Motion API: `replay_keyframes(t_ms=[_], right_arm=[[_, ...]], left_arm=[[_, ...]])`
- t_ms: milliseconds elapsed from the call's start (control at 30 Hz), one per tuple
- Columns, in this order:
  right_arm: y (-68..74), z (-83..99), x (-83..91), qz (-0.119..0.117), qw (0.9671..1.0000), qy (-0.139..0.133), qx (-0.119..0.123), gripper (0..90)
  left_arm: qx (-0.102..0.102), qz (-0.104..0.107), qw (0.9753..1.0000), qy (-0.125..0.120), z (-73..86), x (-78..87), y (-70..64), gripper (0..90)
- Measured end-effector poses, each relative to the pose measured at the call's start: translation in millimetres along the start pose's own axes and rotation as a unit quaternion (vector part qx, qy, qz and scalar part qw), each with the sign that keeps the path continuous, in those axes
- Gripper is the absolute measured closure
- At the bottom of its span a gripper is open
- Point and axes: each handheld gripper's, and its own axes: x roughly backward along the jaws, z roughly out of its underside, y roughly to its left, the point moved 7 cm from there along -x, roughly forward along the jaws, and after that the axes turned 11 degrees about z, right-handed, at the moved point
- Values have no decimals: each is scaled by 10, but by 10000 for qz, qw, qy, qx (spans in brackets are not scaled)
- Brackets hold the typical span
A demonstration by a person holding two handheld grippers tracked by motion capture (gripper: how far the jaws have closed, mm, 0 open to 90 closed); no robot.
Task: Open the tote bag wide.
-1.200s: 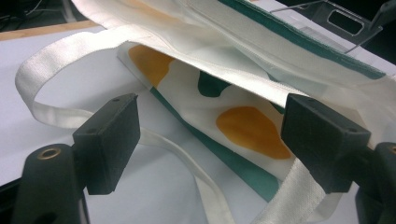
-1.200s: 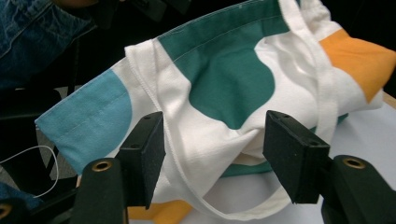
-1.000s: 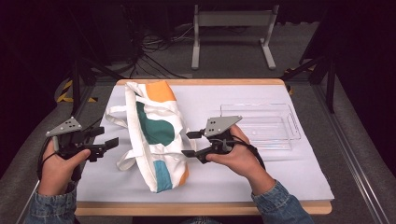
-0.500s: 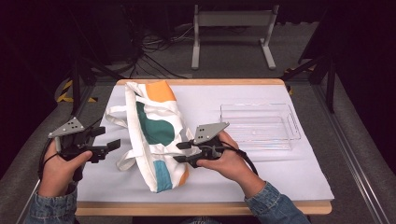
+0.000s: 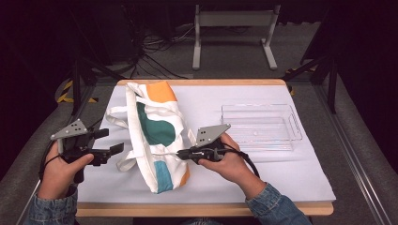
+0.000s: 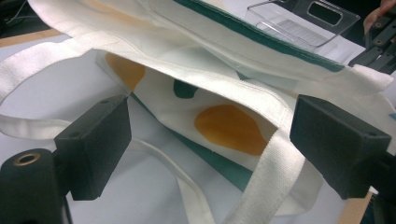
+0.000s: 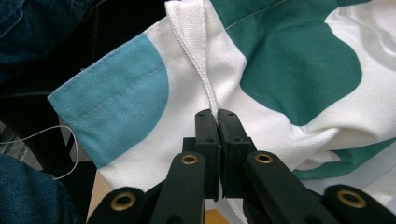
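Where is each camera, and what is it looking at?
High view: sits above the person's side, looking forward and down on the table; both forearms, the left gripper and the right gripper show.
Left gripper view: rides the left gripper, looking between its open jaws into the tote bag.
Right gripper view: rides the right gripper, looking along shut jaws pinching a white fold of the bag; denim shows at left.
Shared: the bag is in all three; the clear tray is in the high and left gripper views.

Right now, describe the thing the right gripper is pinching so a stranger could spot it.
On the white-covered table, left of the clear plastic tray, lies a canvas tote bag. It is the one soft thing there, white with green, orange and blue blotches; the right gripper is shut on its edge.
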Motion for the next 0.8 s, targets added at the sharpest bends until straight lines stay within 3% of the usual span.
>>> replay_keyframes(t_ms=[167,300,467,600,800], right_arm=[[-23,-40,67,87,9999,-104,-31,881],[-56,-77,148,175,9996,-209,-67,882],[-89,-108,219,256,9991,-298,-131,881],[-112,-130,274,322,9987,-374,-159,882],[-142,-141,320,379,9982,-418,-196,881]], left_arm=[[-47,223,9995,213,47,-20,-43,133],[-153,191,9993,290,48,-29,-66,140],[-258,357,9978,486,82,-67,-113,139],[-329,540,9955,711,128,-132,-167,139],[-464,804,9890,1152,226,-217,-222,173]])
